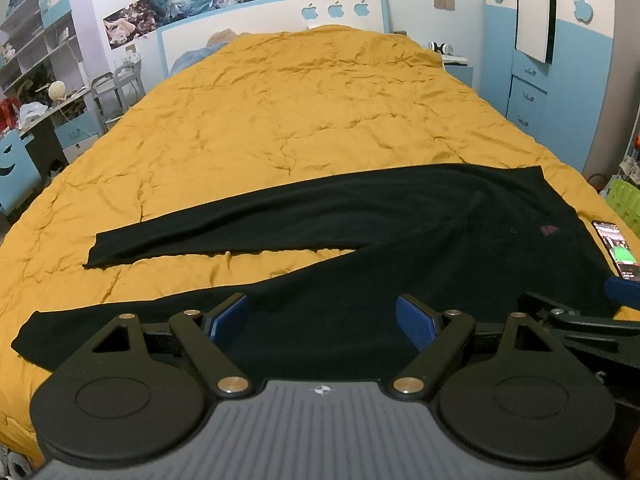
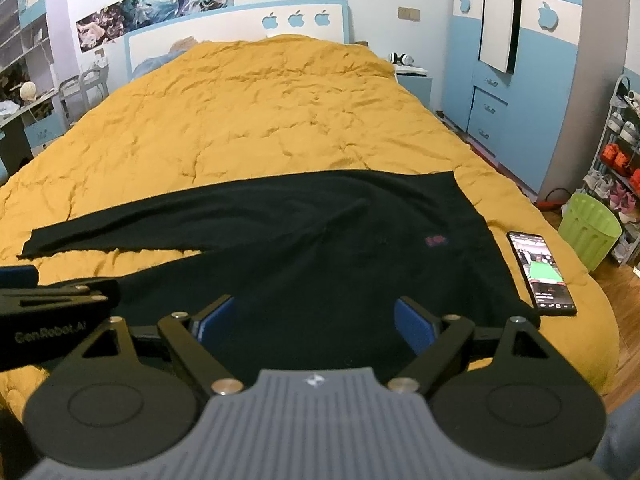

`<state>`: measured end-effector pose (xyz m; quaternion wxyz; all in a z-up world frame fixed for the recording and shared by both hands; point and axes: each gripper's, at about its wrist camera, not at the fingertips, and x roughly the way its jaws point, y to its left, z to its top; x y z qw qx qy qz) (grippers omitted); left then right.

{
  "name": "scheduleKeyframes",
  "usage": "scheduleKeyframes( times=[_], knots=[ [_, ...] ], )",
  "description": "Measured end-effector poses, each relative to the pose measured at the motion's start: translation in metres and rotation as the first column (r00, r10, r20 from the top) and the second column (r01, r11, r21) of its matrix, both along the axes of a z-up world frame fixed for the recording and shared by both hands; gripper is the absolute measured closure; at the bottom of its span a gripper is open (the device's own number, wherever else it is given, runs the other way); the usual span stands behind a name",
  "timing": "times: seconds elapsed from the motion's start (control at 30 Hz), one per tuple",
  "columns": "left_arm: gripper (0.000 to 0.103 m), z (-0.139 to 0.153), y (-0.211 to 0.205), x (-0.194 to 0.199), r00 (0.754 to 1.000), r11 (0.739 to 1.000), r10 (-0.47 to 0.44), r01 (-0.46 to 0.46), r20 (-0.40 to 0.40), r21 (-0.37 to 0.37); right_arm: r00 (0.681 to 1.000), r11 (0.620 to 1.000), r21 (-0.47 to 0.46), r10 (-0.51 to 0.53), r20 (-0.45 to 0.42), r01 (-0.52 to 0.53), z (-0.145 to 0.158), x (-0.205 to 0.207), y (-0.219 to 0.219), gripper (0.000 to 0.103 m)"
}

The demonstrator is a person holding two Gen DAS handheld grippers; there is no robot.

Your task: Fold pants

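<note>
Across the bed: a mustard-yellow quilt covers it, and everything below is placed against that quilt.
Desk and shelves: off the quilt's left side, cluttered, against the wall.
Headboard: at the quilt's far end, white with three blue apple shapes.
Pants: black, lying flat and unfolded on the near part of the quilt, waist toward its right side, the two legs running out to the left with a wedge of yellow showing between them.
Left gripper: hanging over the nearer leg at the quilt's near edge, blue pads spread wide apart, nothing between them.
Right gripper: just beside the left one, over the seat of the pants, pads likewise spread and empty; whether either tool touches the cloth I cannot tell.
Phone: on the quilt just right of the waistband, screen lit, near edge touching the cloth.
Green basket: on the floor past the quilt's right side.
Wardrobe: blue, against the right wall beyond the quilt.
</note>
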<state>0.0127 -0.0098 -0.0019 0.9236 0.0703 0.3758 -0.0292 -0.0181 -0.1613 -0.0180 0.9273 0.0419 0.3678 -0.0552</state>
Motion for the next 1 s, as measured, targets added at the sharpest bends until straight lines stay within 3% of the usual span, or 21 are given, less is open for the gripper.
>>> scheduleKeyframes(
  times=[0.73, 1.0],
  knots=[
    [0.005, 0.003, 0.025, -0.004, 0.999, 0.999, 0.031, -0.031, 0.011, -0.021, 0.999, 0.998, -0.026, -0.049, -0.015, 0.048, -0.004, 0.001, -0.013, 0.021],
    [0.005, -0.002, 0.047, -0.002, 0.998, 0.998, 0.057, -0.057, 0.008, -0.038, 0.999, 1.000, -0.002, -0.030, 0.038, 0.030, 0.004, -0.004, -0.019, 0.021]
  ],
)
